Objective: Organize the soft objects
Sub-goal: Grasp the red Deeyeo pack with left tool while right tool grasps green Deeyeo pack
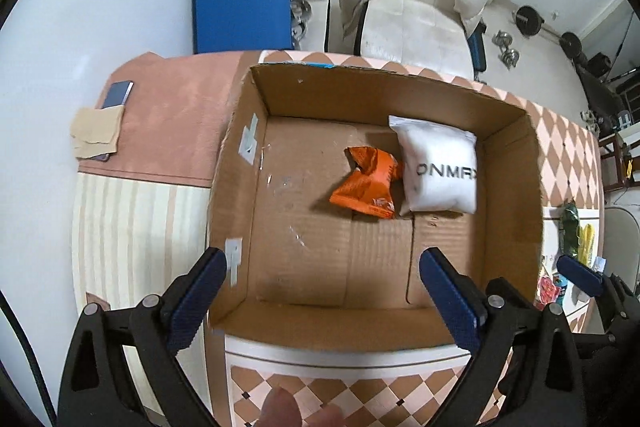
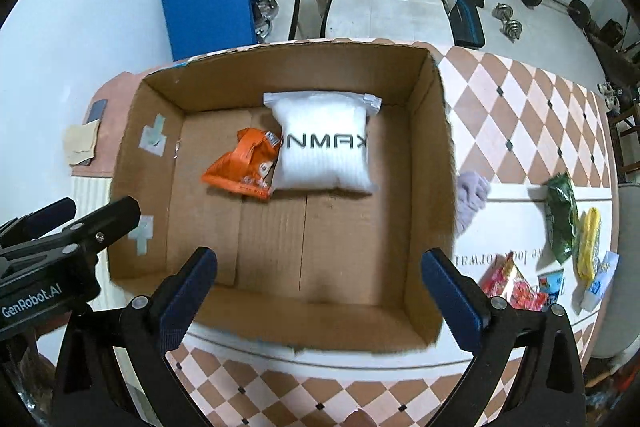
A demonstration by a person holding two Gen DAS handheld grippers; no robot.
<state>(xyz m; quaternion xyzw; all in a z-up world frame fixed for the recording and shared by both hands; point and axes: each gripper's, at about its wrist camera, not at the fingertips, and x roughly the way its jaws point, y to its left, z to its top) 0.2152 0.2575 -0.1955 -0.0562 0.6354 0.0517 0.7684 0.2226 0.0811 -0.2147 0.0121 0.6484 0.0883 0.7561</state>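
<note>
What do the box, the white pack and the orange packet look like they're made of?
Box: corrugated cardboard, matte brown, with fluted ridges and torn edges. White pack: probably clear glossy plastic over soft white fabric, with a zip strip on top. Orange packet: crinkled shiny film, likely plastic or foil.

White pouch in cardboard box: black letters "NMAX", start hidden. Left gripper body: "GenRobot.AI". Tablecloth print upside down, unreadable.

Left tool, right tool: black frames, blue ribbed pads, silver screws.
</note>
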